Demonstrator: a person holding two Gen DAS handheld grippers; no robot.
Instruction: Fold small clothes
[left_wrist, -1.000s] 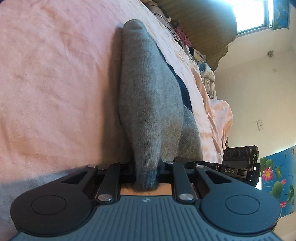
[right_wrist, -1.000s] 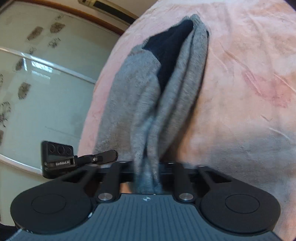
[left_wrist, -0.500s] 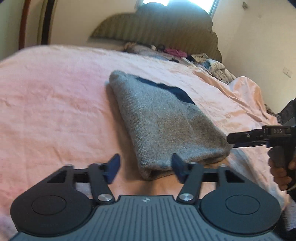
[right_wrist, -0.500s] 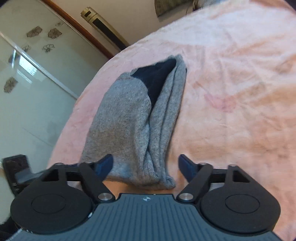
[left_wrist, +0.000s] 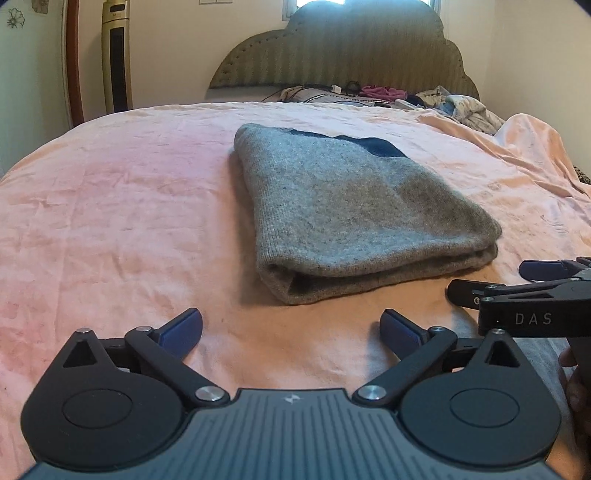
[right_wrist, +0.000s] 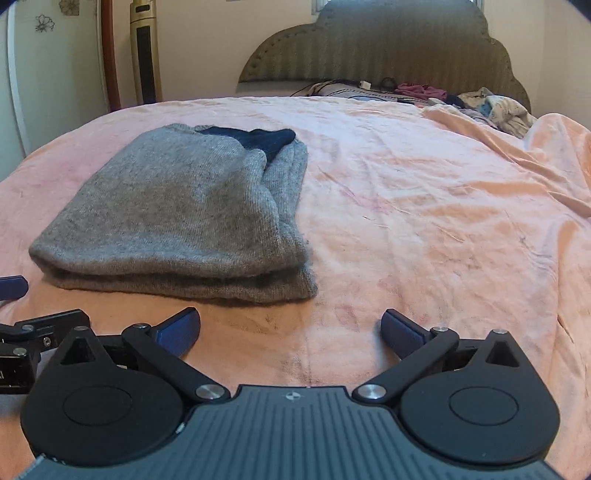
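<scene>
A grey knit garment (left_wrist: 351, 206) with a dark blue patch lies folded flat on the pink bedspread (left_wrist: 110, 206). It also shows in the right wrist view (right_wrist: 177, 214), left of centre. My left gripper (left_wrist: 291, 326) is open and empty, a short way in front of the fold's near edge. My right gripper (right_wrist: 290, 326) is open and empty, in front of the garment's near right corner. The right gripper also shows at the right edge of the left wrist view (left_wrist: 524, 291), beside the garment.
A padded headboard (left_wrist: 343, 48) stands at the far end of the bed. Loose clothes (left_wrist: 454, 107) are piled by the pillows at the far right. A tall tower appliance (left_wrist: 116, 55) stands by the wall at the far left.
Both grippers let go of the grey garment and opened. They pulled back and levelled out. The garment now lies flat and folded on the bed.
</scene>
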